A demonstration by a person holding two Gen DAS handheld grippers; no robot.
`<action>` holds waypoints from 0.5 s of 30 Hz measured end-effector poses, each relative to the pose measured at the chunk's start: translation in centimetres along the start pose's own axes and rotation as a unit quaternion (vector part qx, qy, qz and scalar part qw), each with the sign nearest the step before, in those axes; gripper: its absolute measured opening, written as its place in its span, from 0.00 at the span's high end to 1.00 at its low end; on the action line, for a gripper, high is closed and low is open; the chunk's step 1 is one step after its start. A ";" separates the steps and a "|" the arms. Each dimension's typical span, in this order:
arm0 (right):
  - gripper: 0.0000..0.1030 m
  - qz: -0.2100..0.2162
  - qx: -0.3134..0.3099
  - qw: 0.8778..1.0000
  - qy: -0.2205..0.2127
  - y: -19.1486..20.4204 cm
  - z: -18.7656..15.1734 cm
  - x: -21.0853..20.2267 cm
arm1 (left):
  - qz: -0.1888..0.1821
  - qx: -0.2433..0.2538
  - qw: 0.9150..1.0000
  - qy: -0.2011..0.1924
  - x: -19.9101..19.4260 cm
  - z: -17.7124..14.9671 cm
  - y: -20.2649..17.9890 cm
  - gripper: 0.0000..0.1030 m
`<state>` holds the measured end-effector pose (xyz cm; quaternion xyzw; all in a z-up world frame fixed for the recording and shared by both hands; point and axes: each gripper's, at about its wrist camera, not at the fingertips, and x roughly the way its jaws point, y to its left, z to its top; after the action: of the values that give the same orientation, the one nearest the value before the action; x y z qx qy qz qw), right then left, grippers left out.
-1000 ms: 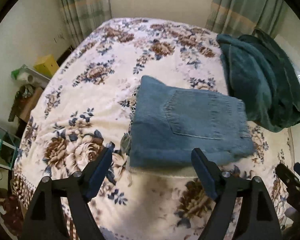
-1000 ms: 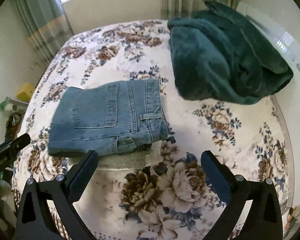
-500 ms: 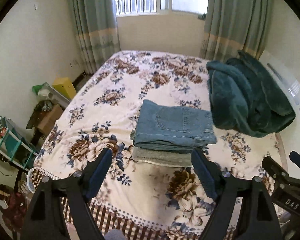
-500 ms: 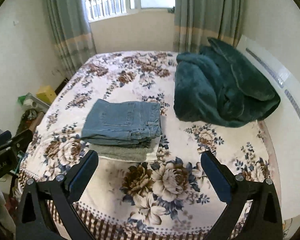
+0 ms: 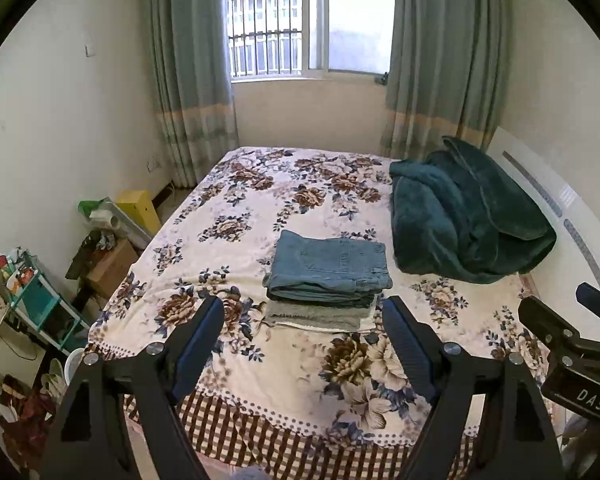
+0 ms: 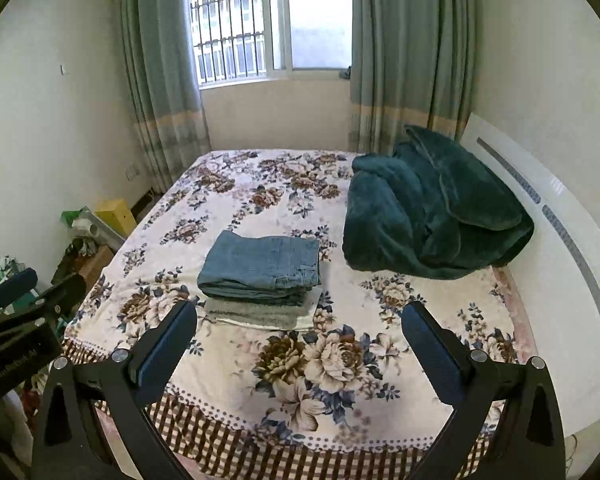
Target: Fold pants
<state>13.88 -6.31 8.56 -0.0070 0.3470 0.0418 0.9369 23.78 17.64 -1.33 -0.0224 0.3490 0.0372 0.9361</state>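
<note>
I see the jeans (image 5: 328, 266) folded square atop a grey stack on the bed (image 5: 236, 216); my left hand-held gripper (image 5: 302, 336) and right hand-held gripper (image 6: 298, 344) hang apart, empty; I judge the folding done.

Both wrist views face the window from beyond the bed's (image 5: 260, 364) foot, sharing the whole bed, side by side
</note>
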 end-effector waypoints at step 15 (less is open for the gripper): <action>0.00 0.003 -0.003 1.000 -0.026 1.4 -0.7 -6.2 | 0.005 -0.016 0.999 -0.033 -4.9 -1.7 1.7 0.00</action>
<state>8.65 -5.37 12.06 -0.0083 0.3225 0.0456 0.9454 18.86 18.95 0.58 -0.0338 0.3172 0.0484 0.9465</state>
